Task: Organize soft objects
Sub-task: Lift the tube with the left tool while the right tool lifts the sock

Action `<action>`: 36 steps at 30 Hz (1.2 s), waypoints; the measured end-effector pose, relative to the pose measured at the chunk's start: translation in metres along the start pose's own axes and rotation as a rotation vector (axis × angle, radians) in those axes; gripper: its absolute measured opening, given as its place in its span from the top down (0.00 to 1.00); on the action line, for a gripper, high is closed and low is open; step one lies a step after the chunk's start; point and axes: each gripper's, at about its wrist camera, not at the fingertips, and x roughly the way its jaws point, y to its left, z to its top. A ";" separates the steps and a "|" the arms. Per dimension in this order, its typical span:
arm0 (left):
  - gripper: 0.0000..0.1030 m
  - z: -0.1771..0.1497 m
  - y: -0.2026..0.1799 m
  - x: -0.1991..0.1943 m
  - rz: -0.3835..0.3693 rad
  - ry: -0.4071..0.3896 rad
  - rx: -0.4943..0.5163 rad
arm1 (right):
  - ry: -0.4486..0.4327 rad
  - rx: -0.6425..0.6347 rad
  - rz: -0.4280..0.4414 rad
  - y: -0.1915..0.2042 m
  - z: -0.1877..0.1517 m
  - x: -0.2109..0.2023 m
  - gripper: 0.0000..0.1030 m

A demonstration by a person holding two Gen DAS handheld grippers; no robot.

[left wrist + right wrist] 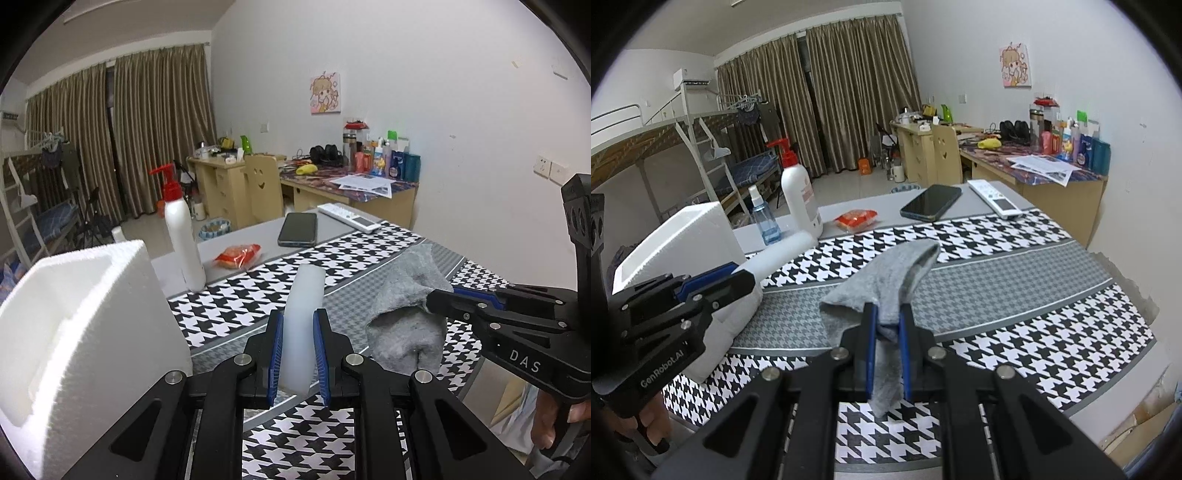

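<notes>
My left gripper (298, 318) is shut on a white foam roll (304, 310) and holds it above the houndstooth cloth; the roll also shows in the right wrist view (783, 253). My right gripper (887, 312) is shut on a grey sock (890, 280), which hangs limp from the jaws above the table. In the left wrist view the sock (406, 314) hangs just right of the roll, with the right gripper (439, 301) pinching its side. A white foam box (74, 332) stands at the left, open side facing me.
On the far grey part of the table stand a white pump bottle (183, 240), a red snack packet (238, 255), a phone (298, 229), a remote (349, 217) and a small blue spray bottle (764, 218). Desks, a chair and a bunk bed lie beyond.
</notes>
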 end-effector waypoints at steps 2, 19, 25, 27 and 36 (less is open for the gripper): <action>0.83 0.002 0.000 -0.005 -0.003 -0.010 0.001 | -0.011 0.002 -0.003 0.000 0.001 -0.003 0.86; 0.83 0.018 0.010 -0.035 -0.005 -0.101 0.011 | -0.089 -0.001 -0.023 0.014 0.013 -0.019 0.86; 0.82 0.022 0.015 -0.044 0.007 -0.119 0.012 | -0.119 -0.007 -0.014 0.019 0.019 -0.027 0.86; 0.83 0.024 0.017 -0.047 0.017 -0.125 0.013 | -0.130 -0.012 -0.008 0.020 0.022 -0.028 0.86; 0.83 0.031 0.030 -0.061 0.046 -0.158 -0.004 | -0.151 -0.036 0.023 0.032 0.030 -0.029 0.86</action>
